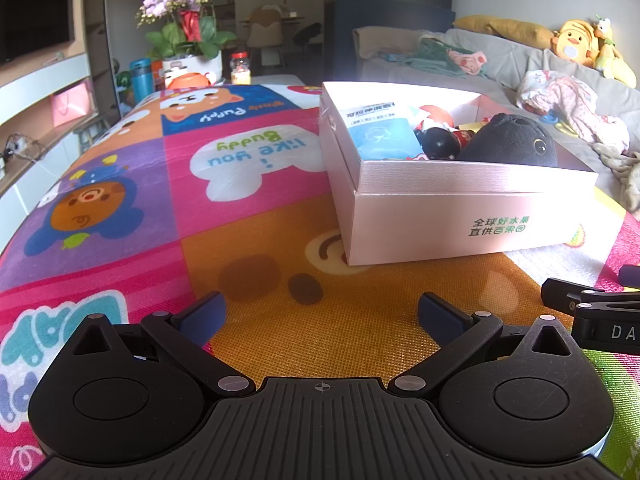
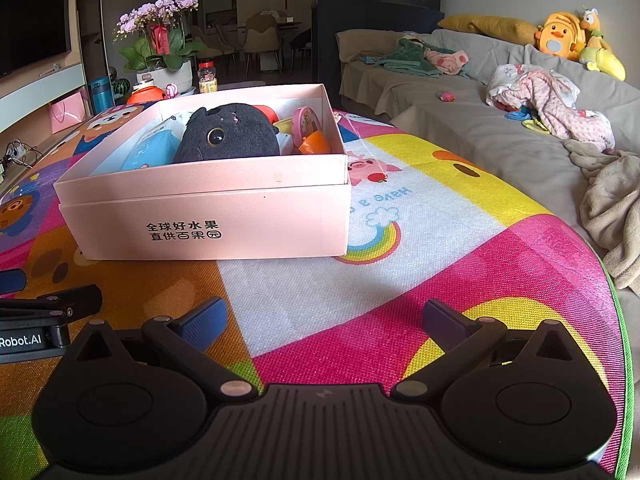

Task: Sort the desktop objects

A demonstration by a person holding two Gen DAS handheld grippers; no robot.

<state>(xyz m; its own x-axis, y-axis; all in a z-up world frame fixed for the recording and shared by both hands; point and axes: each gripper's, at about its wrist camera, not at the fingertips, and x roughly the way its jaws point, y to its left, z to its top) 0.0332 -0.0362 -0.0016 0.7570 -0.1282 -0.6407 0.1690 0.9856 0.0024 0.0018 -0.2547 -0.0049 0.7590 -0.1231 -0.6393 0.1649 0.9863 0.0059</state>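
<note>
Where the pale pink cardboard box (image 2: 208,216) crowds its contents together, several of them are half hidden: a red round thing and a glossy black toy (image 1: 438,144) show only in part from the left wrist view, and what they are is hard to tell. The right gripper's side juts into that view's right edge, cut off (only the letters "DA" show).

A bright cartoon-printed play mat (image 1: 248,216) in pink, orange and purple squares covers the surface, with a grey sofa (image 2: 460,128) strewn with pink and green clothes just beside it, a yellow duck plush (image 2: 558,40) on its back, and a pot of purple orchids (image 2: 160,40) beyond the mat's far end.

Standing open on the mat ahead of both grippers, the box bears Chinese lettering on its front wall. Inside lie a black plush animal with a shiny amber eye (image 2: 228,134), a blue and white tissue packet (image 1: 378,134), a pink round toy (image 2: 306,122) and an orange plastic piece (image 2: 316,145).

Low over the mat, the left gripper (image 1: 320,316) has its blue-padded fingers spread wide, holding nothing; the right gripper (image 2: 324,320) is equally wide and empty.
</note>
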